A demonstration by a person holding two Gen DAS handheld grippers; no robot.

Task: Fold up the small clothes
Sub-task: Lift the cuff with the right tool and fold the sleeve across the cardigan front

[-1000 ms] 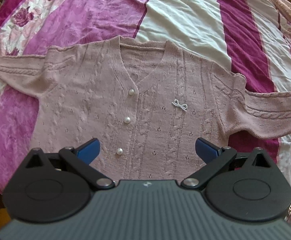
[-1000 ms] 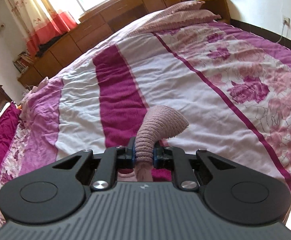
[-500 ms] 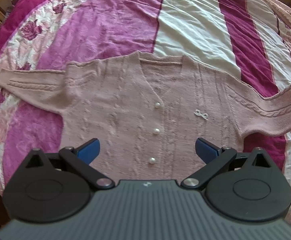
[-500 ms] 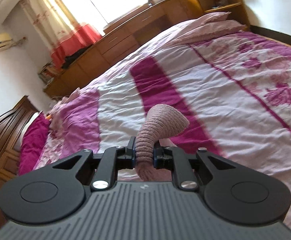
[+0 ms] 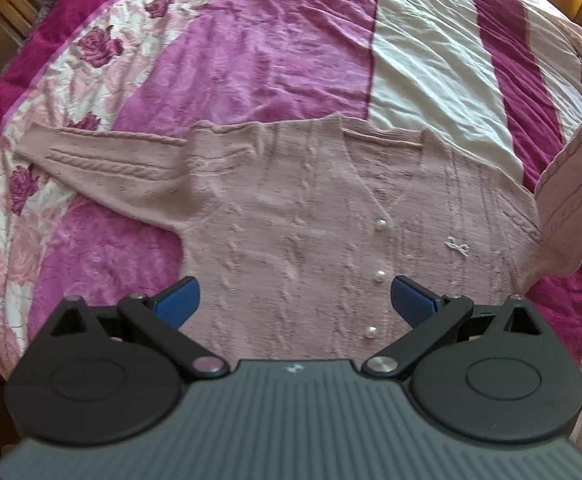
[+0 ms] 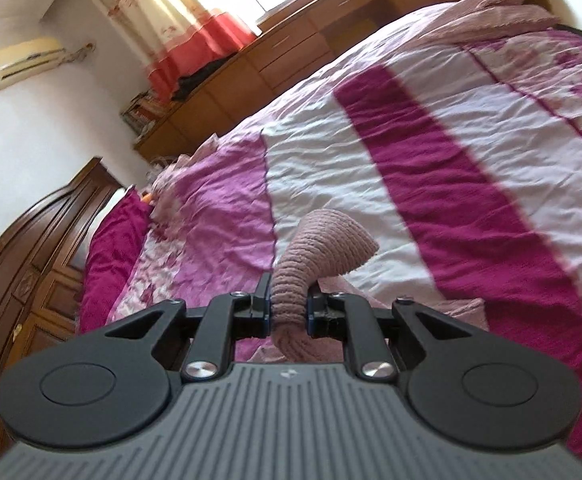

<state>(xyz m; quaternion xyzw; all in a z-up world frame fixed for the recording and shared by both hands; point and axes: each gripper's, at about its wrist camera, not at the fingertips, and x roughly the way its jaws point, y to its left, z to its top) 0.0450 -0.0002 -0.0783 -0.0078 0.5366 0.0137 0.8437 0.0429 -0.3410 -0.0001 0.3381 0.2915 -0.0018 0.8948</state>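
Observation:
A small dusty-pink knitted cardigan (image 5: pixel 291 216) with pearl buttons lies face up on the bed. Its left sleeve (image 5: pixel 103 160) stretches out flat to the left. Its right sleeve (image 5: pixel 571 184) is lifted off the bed at the right edge of the left wrist view. My left gripper (image 5: pixel 293 296) hovers open above the cardigan's lower front with nothing between its blue pads. My right gripper (image 6: pixel 289 308) is shut on the ribbed cuff of that sleeve (image 6: pixel 323 240), which sticks up past the fingers.
The bed is covered by a quilt (image 5: pixel 283 52) in magenta, white and floral stripes. Wooden cabinets (image 6: pixel 299 64), a dark wooden wardrobe (image 6: pixel 31 264) and a curtained window (image 6: pixel 195 12) stand around the bed. Pillows (image 6: pixel 503 20) lie at its far end.
The right gripper has carried the cuff upward and across, lifting the right sleeve off the bed. The left gripper has shifted left over the cardigan, so the garment appears further right.

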